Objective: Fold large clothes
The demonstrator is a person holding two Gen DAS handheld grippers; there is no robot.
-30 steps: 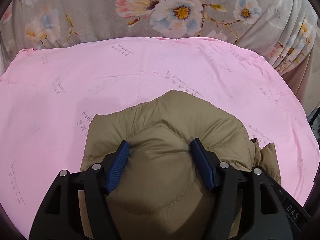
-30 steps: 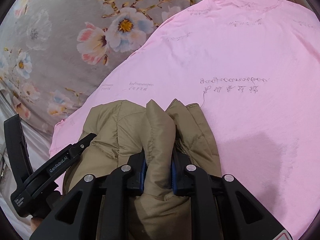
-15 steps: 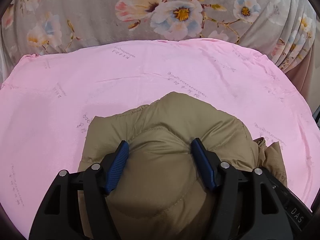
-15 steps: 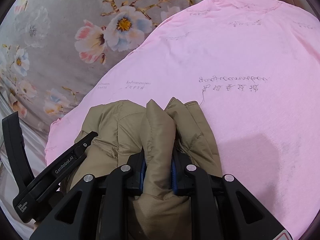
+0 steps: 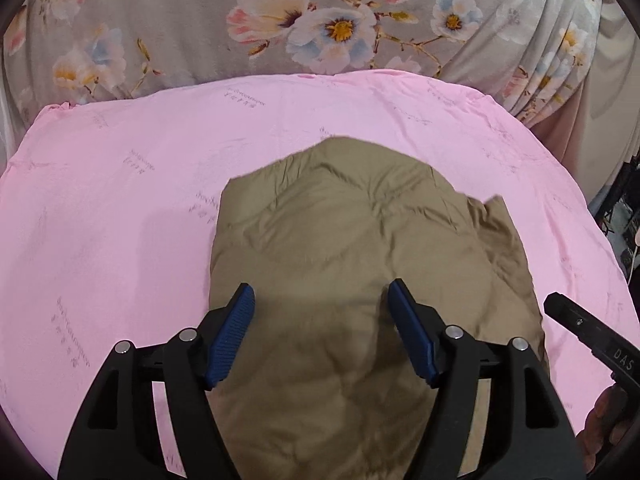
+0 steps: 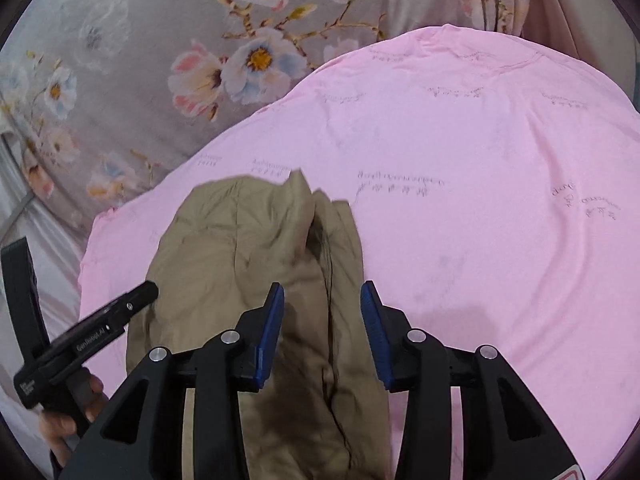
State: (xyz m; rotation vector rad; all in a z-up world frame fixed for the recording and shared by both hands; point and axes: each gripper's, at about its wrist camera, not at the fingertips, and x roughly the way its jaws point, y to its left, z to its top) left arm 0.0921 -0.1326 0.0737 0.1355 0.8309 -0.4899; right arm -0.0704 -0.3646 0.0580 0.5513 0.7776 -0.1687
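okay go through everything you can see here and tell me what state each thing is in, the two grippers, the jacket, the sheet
left gripper: open, jaws apart above the jacket, gripping nothing.
right gripper: open, jaws apart over the jacket's edge, gripping nothing.
tan puffer jacket: folded into a compact bundle, lying flat on the sheet, released.
pink sheet: spread out under the jacket, lightly creased.
floral fabric: draped behind the sheet.

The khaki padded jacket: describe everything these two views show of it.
The khaki padded jacket is a quilted, puffy garment of smooth, thin-looking fabric, with stitched seams crossing its panels. It lies in a compact bundle on the pink sheet. The right wrist view shows a dark seam or opening running lengthwise along the jacket, and raised folds at its far end. The left gripper and the right gripper are both open above it, with nothing clamped.
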